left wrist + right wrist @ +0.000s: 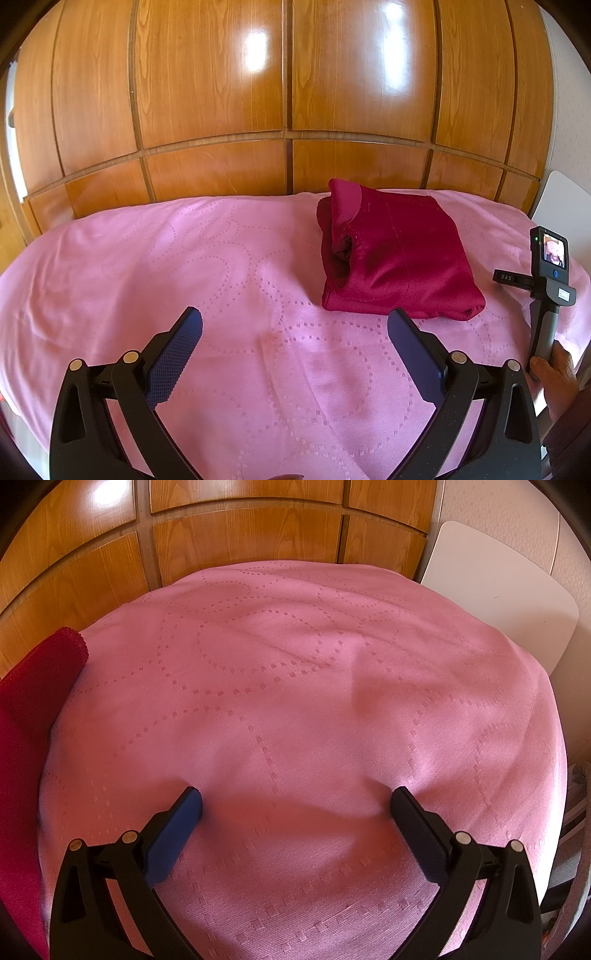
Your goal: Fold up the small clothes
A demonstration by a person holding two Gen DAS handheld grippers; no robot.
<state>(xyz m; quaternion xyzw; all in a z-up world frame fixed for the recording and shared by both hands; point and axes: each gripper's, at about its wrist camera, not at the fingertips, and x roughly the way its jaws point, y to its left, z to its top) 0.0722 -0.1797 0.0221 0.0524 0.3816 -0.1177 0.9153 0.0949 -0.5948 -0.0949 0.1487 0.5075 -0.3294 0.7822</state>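
left gripper [294,325]: jaws standing wide apart, nothing btwn the blue pads, hovering, pointing fwd & slightly down
right gripper [295,805]: jaws also spreading wide, holding nothing, tips sitting low, close to the surface below
right hand [557,380]: showing at the right edge of the left wrist view, fingers wrapping the grey handle of its gripper, handle standing upright
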